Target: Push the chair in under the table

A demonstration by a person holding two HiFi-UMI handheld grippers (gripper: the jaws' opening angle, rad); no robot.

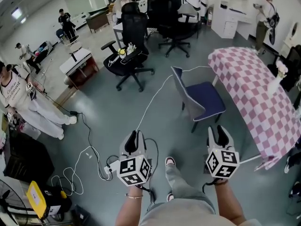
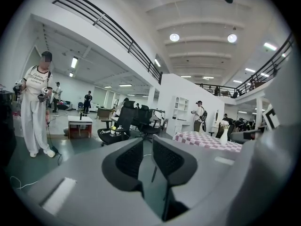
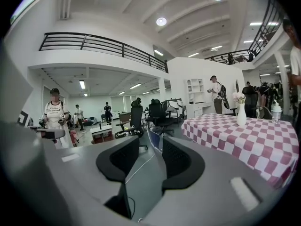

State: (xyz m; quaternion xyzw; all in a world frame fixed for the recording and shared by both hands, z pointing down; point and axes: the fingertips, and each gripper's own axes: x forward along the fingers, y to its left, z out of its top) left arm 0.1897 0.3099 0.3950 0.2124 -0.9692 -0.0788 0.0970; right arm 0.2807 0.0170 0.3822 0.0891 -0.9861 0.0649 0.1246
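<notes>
The chair [image 1: 202, 100], with a blue seat and a grey back, stands on the floor beside the table [image 1: 256, 93], which wears a pink-and-white checked cloth. The seat faces the table and the back faces me. Both grippers are short of the chair and touch nothing. My left gripper [image 1: 134, 136] is to the chair's lower left, its jaws a narrow gap apart and empty [image 2: 146, 147]. My right gripper [image 1: 217, 132] is just below the seat, open and empty [image 3: 150, 149]. In the right gripper view the chair's back [image 3: 153, 140] shows between the fingers, with the table [image 3: 235, 135] to the right.
A white vase [image 3: 241, 114] stands on the table. A white cable [image 1: 150, 102] runs across the floor to a power strip [image 1: 110, 168]. Black office chairs [image 1: 129, 46] and a small table [image 1: 77, 62] stand behind. Several people stand around the room.
</notes>
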